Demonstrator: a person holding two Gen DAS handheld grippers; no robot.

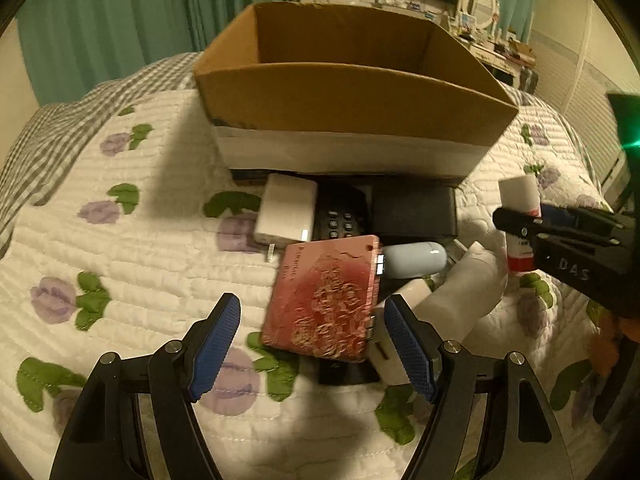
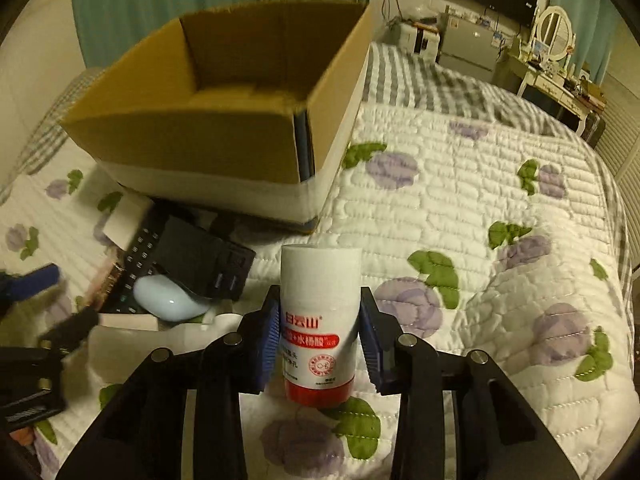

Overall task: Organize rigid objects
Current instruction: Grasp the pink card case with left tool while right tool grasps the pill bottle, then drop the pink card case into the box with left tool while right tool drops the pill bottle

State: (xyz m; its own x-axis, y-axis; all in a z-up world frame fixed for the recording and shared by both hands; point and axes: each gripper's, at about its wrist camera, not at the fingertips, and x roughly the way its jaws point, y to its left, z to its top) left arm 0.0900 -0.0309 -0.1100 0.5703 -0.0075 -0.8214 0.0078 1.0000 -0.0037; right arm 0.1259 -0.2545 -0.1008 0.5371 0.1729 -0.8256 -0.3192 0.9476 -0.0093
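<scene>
Rigid objects lie heaped on your floral quilt (image 1: 120, 264), just in front of the open cardboard box (image 1: 352, 104), whose inside shows nothing but bare cardboard in the right wrist view. Your right gripper (image 2: 318, 338) has its blue pads closed against both sides of a white bottle (image 2: 318, 312) with a red base and red lettering, holding it upright above the quilt, to the right of the heap and nearer you than the box's right front corner. From the left wrist view you can see that same bottle (image 1: 520, 224) pinched in the right gripper (image 1: 516, 224) off to the right of the pile. Your left gripper (image 1: 312, 344) is spread wide with nothing between its fingers; it hovers over the near end of the heap, and the pink embossed case (image 1: 324, 300) sits in the gap between the two pads without either one touching it. Behind the pink case you have a white rectangular block (image 1: 286, 214), a dark keypad device (image 1: 340, 216) and a black box (image 1: 414, 212), all tucked against the foot of the cardboard box. A pale blue oval item (image 1: 416, 258) lies just right of the pink case's far corner, and a white piece (image 1: 476, 280) lies beyond it toward the bottle.
</scene>
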